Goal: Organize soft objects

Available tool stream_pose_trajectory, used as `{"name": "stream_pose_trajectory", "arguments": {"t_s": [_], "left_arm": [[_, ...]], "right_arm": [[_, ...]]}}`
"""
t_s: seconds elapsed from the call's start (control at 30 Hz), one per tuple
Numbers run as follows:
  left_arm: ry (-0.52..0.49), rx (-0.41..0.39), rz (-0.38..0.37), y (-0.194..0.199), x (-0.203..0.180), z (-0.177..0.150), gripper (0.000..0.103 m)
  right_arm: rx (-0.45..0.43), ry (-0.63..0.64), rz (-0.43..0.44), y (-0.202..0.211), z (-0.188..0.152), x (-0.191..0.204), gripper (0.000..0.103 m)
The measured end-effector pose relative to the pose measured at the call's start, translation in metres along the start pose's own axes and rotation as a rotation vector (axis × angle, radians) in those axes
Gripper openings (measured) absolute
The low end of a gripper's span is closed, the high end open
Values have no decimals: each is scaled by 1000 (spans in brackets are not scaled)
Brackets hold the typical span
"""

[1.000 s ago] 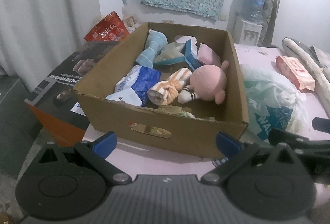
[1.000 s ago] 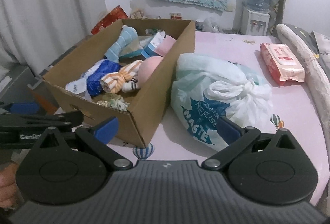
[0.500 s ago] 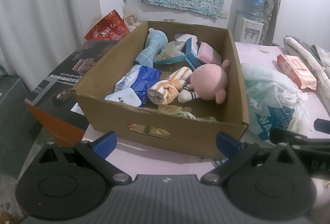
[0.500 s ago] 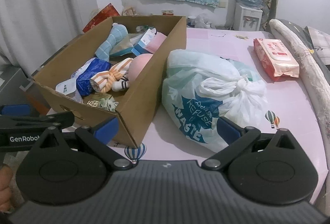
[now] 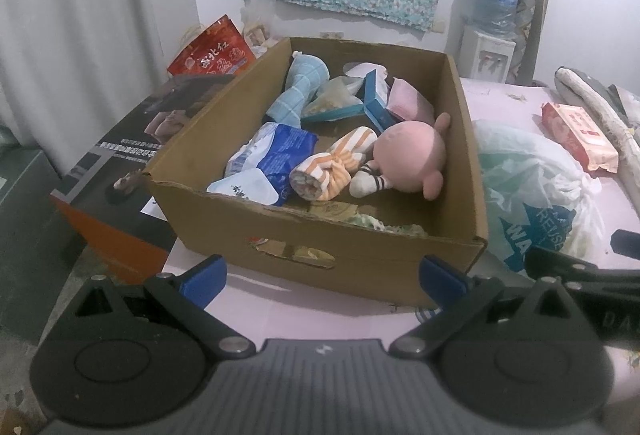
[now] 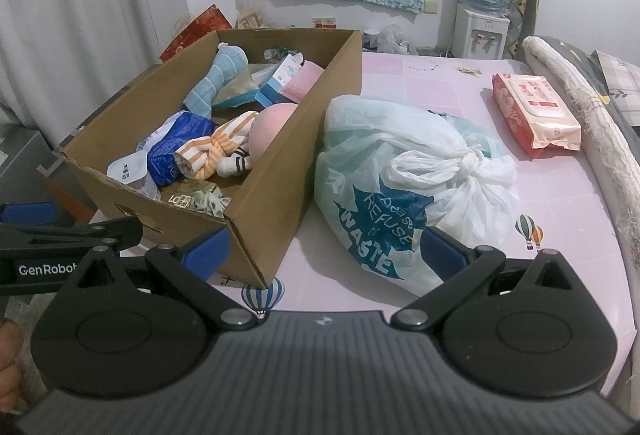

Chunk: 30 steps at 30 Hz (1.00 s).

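pink plush (image 5: 412, 151): squishy and light, ahead in the box (image 5: 320, 243), pinch its round head
left gripper (image 5: 322, 277): released, empty
right gripper (image 6: 324, 249): same, wide apart

- A cardboard box (image 5: 360, 255) stands open at the near left of the pink bed, full of soft things.
- A pink plush doll (image 5: 412, 155) lies on its side against the box's right wall, its striped foot pointing near.
- An orange-striped rolled cloth (image 5: 332, 171) lies just left of the doll, touching it.
- A light blue checked plush (image 5: 300, 91) leans in the far left corner.
- A tied white plastic bag (image 6: 408, 187) lies right of the box, touching it.
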<state>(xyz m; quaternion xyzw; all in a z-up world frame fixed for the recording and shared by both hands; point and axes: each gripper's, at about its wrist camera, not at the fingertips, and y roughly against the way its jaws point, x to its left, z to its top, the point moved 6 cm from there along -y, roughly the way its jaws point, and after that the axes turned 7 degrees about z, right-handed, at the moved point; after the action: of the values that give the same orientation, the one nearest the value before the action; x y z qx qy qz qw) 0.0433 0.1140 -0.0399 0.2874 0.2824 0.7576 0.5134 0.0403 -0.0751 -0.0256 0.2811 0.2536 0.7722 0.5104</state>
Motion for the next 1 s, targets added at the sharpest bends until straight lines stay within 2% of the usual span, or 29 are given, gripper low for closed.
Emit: {"name": "stream_pose_trajectory", "arguments": {"t_s": [1.0], "left_arm": [[-9, 19, 5, -1, -4, -5, 103]], "right_arm": [[14, -2, 0, -3, -3, -2, 102]]}}
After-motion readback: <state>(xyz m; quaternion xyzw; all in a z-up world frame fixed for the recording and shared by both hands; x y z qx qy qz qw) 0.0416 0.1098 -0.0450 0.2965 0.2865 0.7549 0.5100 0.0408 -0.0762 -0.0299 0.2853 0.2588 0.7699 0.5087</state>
